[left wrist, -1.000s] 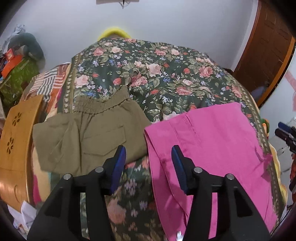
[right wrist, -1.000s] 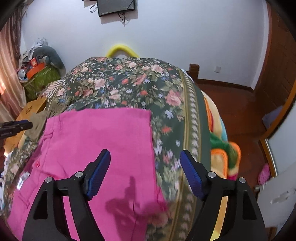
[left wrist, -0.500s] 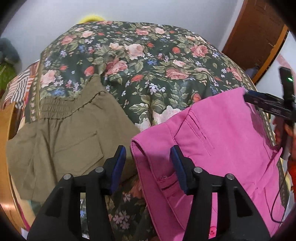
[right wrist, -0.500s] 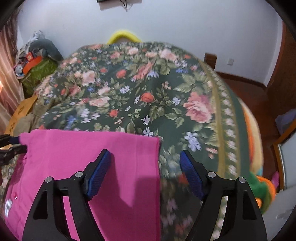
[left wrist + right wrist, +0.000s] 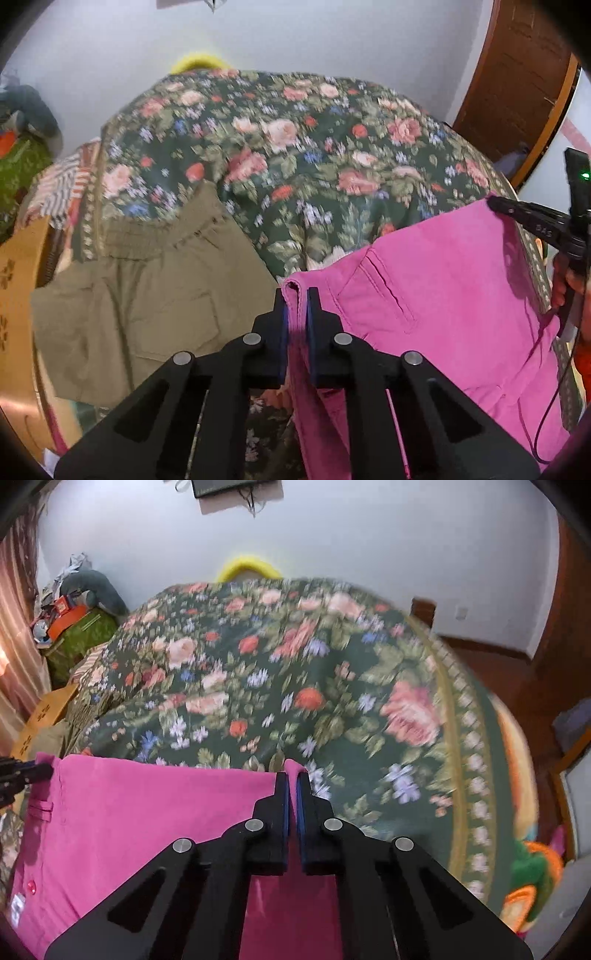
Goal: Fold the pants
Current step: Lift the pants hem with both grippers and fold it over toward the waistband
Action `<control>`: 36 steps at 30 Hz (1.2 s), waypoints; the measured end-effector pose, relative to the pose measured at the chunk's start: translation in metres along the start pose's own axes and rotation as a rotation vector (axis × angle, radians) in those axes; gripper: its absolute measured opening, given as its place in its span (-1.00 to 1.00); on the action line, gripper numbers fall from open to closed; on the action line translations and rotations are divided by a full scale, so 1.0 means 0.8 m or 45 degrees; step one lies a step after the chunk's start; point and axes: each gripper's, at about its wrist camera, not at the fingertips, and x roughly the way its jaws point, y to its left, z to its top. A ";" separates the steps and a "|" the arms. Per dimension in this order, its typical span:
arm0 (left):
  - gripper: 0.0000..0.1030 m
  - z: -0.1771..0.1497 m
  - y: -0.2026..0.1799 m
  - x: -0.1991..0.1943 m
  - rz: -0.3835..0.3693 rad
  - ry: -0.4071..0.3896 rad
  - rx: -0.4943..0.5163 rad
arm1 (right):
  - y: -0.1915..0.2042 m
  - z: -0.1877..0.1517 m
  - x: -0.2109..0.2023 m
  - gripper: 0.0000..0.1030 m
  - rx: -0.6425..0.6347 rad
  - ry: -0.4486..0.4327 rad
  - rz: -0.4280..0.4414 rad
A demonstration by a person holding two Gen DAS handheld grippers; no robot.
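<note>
— On the bed (image 5: 332,155), where exactly are the pink pants (image 5: 443,295)?
— Spread over the flowered bedspread, just right of folded olive shorts (image 5: 147,295).
— And the tongs?
— The left tongs (image 5: 295,295) are pressed together on the pants' near-left corner; the right tongs (image 5: 291,779) pinch the far-right corner the same way — cloth pokes up between both pairs of pads.
— Anything else?
— A wooden door (image 5: 517,74) stands at the right.
</note>
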 end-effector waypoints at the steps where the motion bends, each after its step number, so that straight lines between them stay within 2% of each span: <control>1: -0.82 0.004 0.000 -0.006 0.023 -0.015 -0.003 | -0.001 0.005 -0.011 -0.95 0.008 -0.029 -0.009; 4: -0.84 0.019 -0.009 -0.004 0.150 0.010 0.013 | -0.002 0.021 -0.040 -0.95 0.036 -0.101 -0.041; 6: -0.84 0.025 -0.017 -0.008 0.191 0.009 0.032 | 0.005 0.031 -0.055 -0.95 0.034 -0.123 -0.058; 8: -0.84 0.025 -0.021 -0.025 0.174 -0.034 0.034 | 0.015 0.036 -0.073 -0.95 0.001 -0.148 -0.070; 11: -0.84 0.020 -0.028 -0.067 0.100 -0.111 0.043 | 0.022 0.037 -0.106 -0.95 -0.032 -0.182 -0.049; 17: -0.84 0.003 -0.049 -0.141 0.041 -0.207 0.103 | 0.031 0.014 -0.175 -0.95 -0.042 -0.232 0.023; 26: -0.84 -0.072 -0.076 -0.223 0.024 -0.277 0.188 | 0.045 -0.056 -0.263 -0.95 -0.059 -0.249 0.090; 32: -0.84 -0.137 -0.096 -0.244 0.007 -0.271 0.246 | 0.043 -0.117 -0.278 -0.95 -0.042 -0.174 0.092; 36: -0.84 -0.182 -0.107 -0.239 -0.002 -0.219 0.288 | 0.043 -0.163 -0.270 -0.95 -0.018 -0.094 0.087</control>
